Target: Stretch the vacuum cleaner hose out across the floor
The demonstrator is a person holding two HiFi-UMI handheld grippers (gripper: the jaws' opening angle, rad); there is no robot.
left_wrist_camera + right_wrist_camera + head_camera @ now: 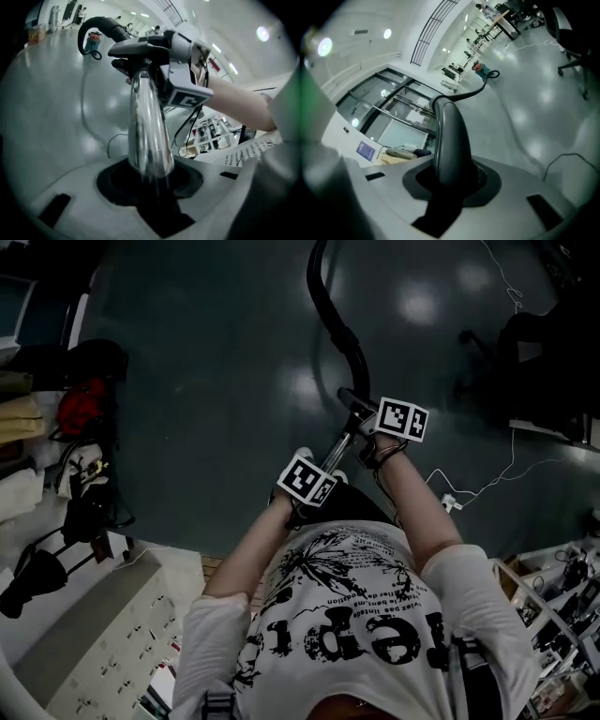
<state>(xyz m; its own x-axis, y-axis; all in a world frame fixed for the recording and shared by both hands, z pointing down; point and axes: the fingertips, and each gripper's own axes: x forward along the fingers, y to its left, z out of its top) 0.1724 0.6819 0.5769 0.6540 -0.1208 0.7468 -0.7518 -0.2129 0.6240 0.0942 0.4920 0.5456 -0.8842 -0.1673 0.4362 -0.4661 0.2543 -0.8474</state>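
Hose (317, 282), top centre of frame: with left gripper (150, 176) clamped on chrome tube (147, 122) and right gripper (450, 180) closed on curved handle (450, 136), I should pull steadily away from the canister (482, 70).

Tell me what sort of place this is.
Probably a lab or workshop in a large open hall: a wide, glossy polished floor, rows of workbenches in the distance, and cluttered equipment shelves at the side.
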